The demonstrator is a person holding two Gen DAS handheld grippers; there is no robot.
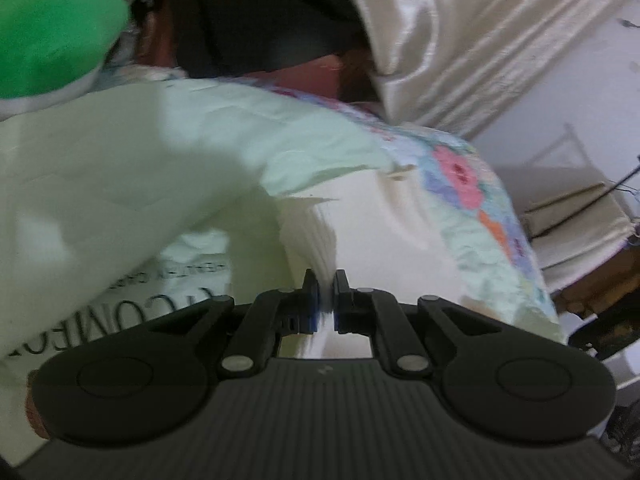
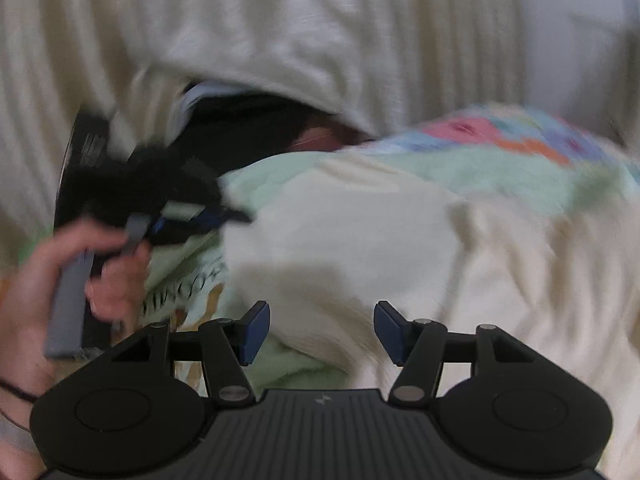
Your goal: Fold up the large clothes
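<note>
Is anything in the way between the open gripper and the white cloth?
Nothing visible blocks it. The right hand-held gripper is open, with the cream-white garment lying just ahead of its fingers and bare space between. The left hand-held gripper is off to the side, already pinching the same garment.

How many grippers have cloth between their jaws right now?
1. The left gripper is shut on a fold of the cream garment. The right gripper stands open above the same garment, nothing pinched.
</note>
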